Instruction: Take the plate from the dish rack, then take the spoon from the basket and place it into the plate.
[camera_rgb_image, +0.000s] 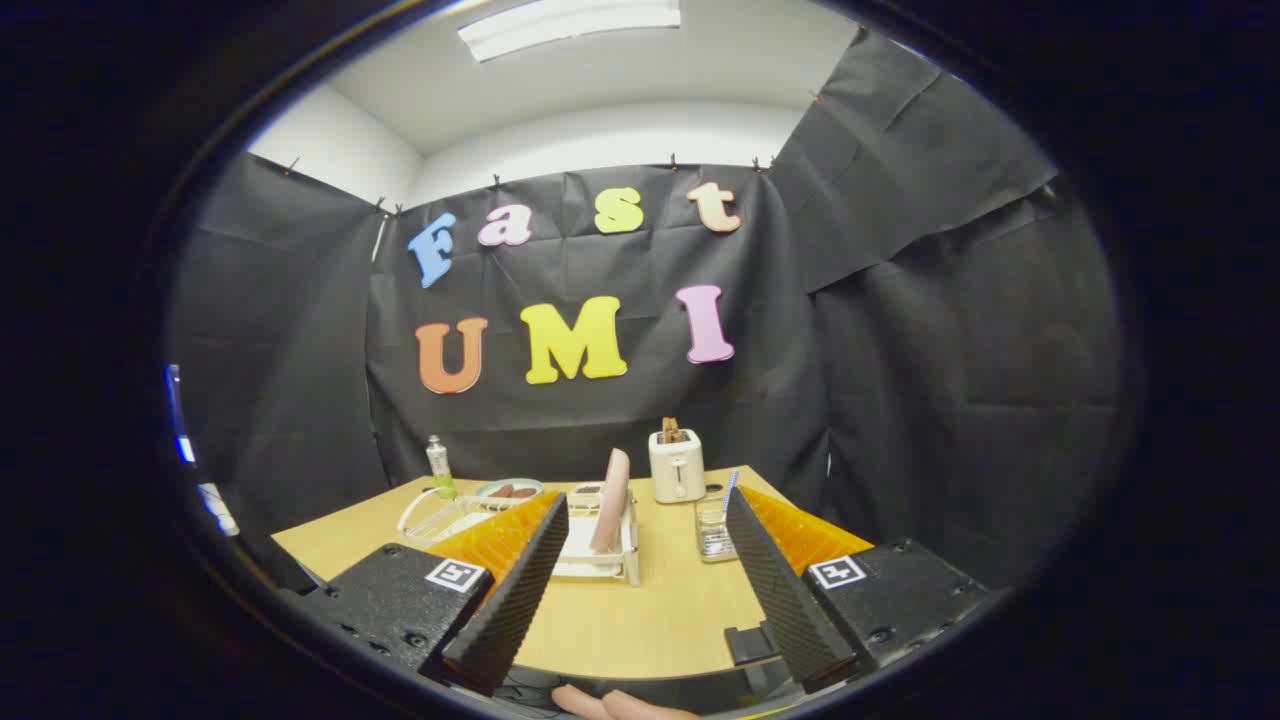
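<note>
Plate (612, 500) stands on edge in the white dish rack (590, 555) on the wooden surface (640, 620), ahead of and between the fingers (510, 590). Mesh basket (712, 530) with the spoon (729, 492) sits right of the rack, just inside the right finger. Gripper (640, 585) spread wide, holding nothing; toaster (676, 466) stands behind the rack.
</note>
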